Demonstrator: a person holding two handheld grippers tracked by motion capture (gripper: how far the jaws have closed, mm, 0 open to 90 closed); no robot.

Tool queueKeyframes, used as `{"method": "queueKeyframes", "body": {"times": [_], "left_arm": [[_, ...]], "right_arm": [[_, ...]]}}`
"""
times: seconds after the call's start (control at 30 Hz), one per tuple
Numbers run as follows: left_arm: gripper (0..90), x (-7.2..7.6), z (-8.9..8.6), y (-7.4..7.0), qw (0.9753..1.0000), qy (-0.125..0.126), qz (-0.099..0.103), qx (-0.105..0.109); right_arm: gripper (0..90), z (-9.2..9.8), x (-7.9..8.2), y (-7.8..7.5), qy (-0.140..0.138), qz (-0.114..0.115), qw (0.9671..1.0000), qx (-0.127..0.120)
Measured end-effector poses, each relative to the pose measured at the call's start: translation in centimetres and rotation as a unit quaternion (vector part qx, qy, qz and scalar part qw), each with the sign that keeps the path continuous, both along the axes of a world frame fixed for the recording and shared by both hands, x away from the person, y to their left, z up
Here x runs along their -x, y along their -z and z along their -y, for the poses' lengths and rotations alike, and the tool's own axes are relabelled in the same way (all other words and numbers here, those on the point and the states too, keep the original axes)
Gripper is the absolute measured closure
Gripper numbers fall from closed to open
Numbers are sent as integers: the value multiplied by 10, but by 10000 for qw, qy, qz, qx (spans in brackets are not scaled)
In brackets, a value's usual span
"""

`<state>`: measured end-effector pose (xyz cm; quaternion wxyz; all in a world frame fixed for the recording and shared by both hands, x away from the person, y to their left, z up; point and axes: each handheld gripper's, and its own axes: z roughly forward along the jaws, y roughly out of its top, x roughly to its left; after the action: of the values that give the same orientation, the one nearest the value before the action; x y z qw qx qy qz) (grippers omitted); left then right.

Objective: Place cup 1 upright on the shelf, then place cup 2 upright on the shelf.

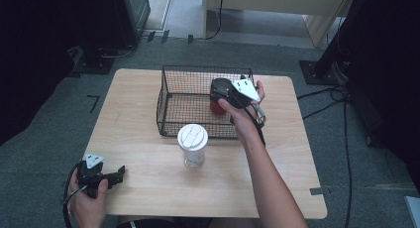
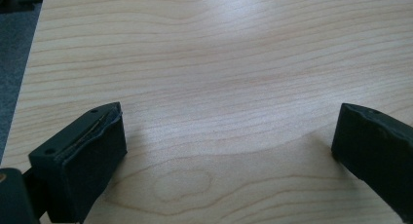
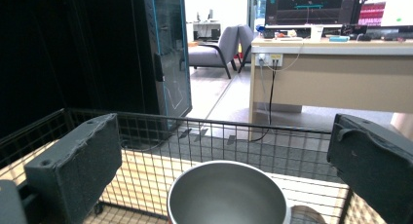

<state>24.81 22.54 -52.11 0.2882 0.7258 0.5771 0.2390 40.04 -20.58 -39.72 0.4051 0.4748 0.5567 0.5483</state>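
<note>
A person is sitting at the near side of a light wooden table, holding 1 gripper in each hand. The left gripper is resting low at the near left corner of the table, pointing right, and in the left gripper view its 2 black jaws are standing wide apart over bare wood grain with nothing between them. The right gripper is reaching into a black wire basket that is sitting on the far half of the table, toward the middle. The right hand is wrapping around the gripper body at the basket's right side. In the right gripper view the jaws are spread wide, and a metal cup with an open, empty mouth is sitting upright between them inside the basket; neither jaw is touching it. In the high view a red patch is showing just under the gripper, and whether it belongs to the cup is unclear. A clear cup with a white lid is standing upright on the table just near of the basket's near wall, well apart from the left gripper.
</note>
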Motion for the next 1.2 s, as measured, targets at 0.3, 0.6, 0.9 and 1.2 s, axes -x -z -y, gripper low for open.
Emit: {"method": "queueKeyframes", "body": {"times": [0.3, 0.6, 0.9, 1.2], "left_arm": [[0, 0, 0, 0, 10000, 5, -6, -7], [0, 0, 0, 0, 10000, 2, 2, -4], [0, 0, 0, 0, 10000, 0, 0, -3], [0, 0, 0, 0, 10000, 3, -5, -7]], "right_arm": [[0, 14, 40, 0, -120, -123, 9996, 210], [0, 24, 78, 10, -181, -106, 9992, 339], [0, 32, 105, 18, -252, -104, 9991, 324], [0, 38, 132, 28, -373, -165, 9987, 308]]}}
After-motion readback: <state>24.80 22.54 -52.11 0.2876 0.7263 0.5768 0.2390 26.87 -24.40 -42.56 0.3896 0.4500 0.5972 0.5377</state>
